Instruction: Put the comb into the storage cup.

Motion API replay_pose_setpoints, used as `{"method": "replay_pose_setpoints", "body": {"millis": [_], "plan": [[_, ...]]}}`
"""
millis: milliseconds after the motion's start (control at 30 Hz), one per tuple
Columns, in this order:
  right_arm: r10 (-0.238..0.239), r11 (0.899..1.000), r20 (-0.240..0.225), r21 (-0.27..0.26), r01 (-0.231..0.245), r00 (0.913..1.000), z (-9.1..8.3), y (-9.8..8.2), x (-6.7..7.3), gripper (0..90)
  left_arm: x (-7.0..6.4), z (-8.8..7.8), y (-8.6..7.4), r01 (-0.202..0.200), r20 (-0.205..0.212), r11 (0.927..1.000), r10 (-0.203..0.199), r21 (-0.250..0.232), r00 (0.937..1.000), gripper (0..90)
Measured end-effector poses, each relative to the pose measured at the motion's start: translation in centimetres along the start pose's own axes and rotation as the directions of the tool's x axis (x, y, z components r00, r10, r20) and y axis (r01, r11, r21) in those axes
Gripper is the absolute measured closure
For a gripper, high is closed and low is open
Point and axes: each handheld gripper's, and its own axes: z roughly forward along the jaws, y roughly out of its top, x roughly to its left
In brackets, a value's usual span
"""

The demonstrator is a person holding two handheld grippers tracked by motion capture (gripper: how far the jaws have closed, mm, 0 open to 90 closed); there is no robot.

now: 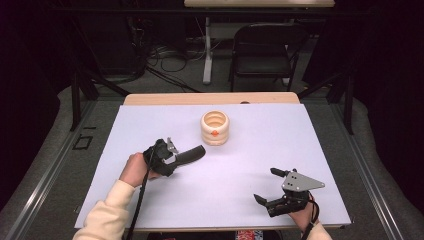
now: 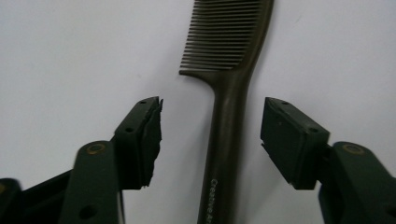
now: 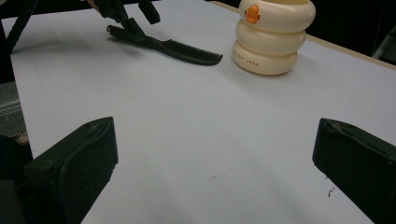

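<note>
Left hand-held gripper straddling the comb handle

I see my left hand-held gripper [image 2: 211, 140] with its jaws apart on either side of the dark comb's [image 2: 229, 93] handle, pads clear of it; the comb lies flat on the white bench [image 1: 240, 160], left of centre, teeth toward the cream ringed holder [image 1: 215, 128] at the far middle. My right hand-held gripper [image 1: 272, 186] sits at the near right, jaws wide apart with nothing between them

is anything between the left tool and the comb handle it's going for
Nothing visible. The left tool straddles the comb, its handle lying between the open jaws with bare white table on either side; the pads aren't touching it yet.
</note>
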Motion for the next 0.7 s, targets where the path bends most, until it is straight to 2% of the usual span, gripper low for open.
{"method": "replay_pose_setpoints", "body": {"millis": [33, 100, 167, 267, 333, 367, 567, 600, 700], "plan": [[0.004, 1.000, 0.000, -0.002, -0.004, 1.0000, 0.0, 0.0, 0.0, 0.0, 0.0, 0.2, 0.1, -0.007, 0.006, 0.9999, 0.007, 0.015, 1.0000, 44.5], [0.006, 1.000, 0.000, -0.005, -0.006, 1.0000, 0.0, 0.0, 0.0, 0.0, -0.1, 0.5, 0.3, -0.018, 0.029, 0.9991, 0.017, 0.038, 0.9994, 51.3], [0.006, 1.000, 0.001, -0.004, -0.006, 1.0000, 0.0, 0.0, -0.1, 0.0, 0.0, 0.8, 0.5, -0.029, 0.035, 0.9978, 0.027, 0.060, 0.9990, 54.3], [0.005, 1.000, 0.004, -0.002, -0.005, 1.0000, 0.0, 0.0, -0.1, 0.0, 0.1, 1.3, 0.9, -0.053, 0.051, 0.9954, 0.049, 0.079, 0.9975, 62.2], [0.008, 1.000, 0.006, -0.002, -0.008, 0.9999, 0.0, 0.0, -0.1, 0.0, 0.1, 1.4, 0.9, -0.058, 0.047, 0.9951, 0.055, 0.079, 0.9974, 67.0], [0.008, 1.000, 0.007, -0.005, -0.008, 0.9999, 0.0, 0.0, -0.1, 0.0, 0.2, 1.5, 1.1, -0.073, 0.068, 0.9933, 0.067, 0.090, 0.9954, 69.5], [0.006, 1.000, 0.007, -0.004, -0.006, 1.0000, -0.1, 0.0, -0.1, 0.0, 0.5, 1.6, 1.3, -0.068, 0.090, 0.9916, 0.058, 0.110, 0.9943, 70.4], [0.007, 1.000, 0.007, -0.001, -0.007, 0.9999, -0.1, 0.0, -0.1, 0.0, 0.7, 1.6, 1.3, -0.062, 0.105, 0.9924, 0.051, 0.106, 0.9932, 70.4], [0.008, 1.000, 0.014, -0.002, -0.008, 0.9999, -0.2, -0.1, -0.2, 0.0, 0.8, 1.7, 1.2, -0.060, 0.114, 0.9934, 0.049, 0.098, 0.9923, 71.0]]}}
